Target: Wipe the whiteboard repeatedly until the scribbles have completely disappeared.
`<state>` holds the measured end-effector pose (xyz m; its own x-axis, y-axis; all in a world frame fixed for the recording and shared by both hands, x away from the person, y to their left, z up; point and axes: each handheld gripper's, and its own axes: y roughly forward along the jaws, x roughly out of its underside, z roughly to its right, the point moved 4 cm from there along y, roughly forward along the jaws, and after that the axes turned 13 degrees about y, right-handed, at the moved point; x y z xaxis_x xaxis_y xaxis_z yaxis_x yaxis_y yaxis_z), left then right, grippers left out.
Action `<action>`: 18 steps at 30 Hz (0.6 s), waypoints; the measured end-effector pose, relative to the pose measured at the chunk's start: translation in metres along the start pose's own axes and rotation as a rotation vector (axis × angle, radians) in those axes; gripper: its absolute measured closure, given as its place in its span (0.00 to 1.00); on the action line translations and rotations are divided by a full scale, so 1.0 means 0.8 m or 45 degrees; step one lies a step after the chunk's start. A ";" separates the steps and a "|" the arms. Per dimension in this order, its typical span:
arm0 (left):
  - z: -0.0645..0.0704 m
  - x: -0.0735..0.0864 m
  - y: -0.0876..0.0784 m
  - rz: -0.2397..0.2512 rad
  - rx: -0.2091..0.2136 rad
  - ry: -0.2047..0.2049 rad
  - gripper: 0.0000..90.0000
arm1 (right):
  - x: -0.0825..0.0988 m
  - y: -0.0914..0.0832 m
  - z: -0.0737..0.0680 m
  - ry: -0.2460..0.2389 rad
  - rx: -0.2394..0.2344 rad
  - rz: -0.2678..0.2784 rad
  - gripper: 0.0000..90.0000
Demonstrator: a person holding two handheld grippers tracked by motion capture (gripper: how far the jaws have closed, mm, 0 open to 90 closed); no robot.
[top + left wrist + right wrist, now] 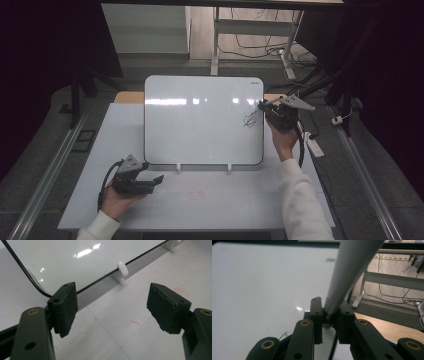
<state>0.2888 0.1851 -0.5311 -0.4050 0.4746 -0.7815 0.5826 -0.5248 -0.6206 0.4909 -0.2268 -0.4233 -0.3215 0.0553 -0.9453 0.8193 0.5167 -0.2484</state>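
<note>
Jaws of R gripper (328, 315) clenched on grey marker (352, 270), tip at whiteboard (200, 120) by scribble (250, 120), likely writing. L gripper (150, 182) released, nothing between jaws, parked on table (225, 200) below board, prob. idle.

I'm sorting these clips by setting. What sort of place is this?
Probably a lab or workshop rigged for recording, not a home. A whiteboard stands on a plain white table, loose cables trail over the floor behind, and metal rails flank the table.
</note>
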 end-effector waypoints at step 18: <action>0.002 -0.001 0.002 -0.003 0.005 0.007 0.28 | -0.012 0.006 0.001 -0.007 0.007 -0.012 0.86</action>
<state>0.2890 0.1828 -0.5310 -0.4021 0.4797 -0.7799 0.5790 -0.5266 -0.6225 0.4985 -0.2252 -0.4154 -0.3263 0.0456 -0.9441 0.8191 0.5122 -0.2584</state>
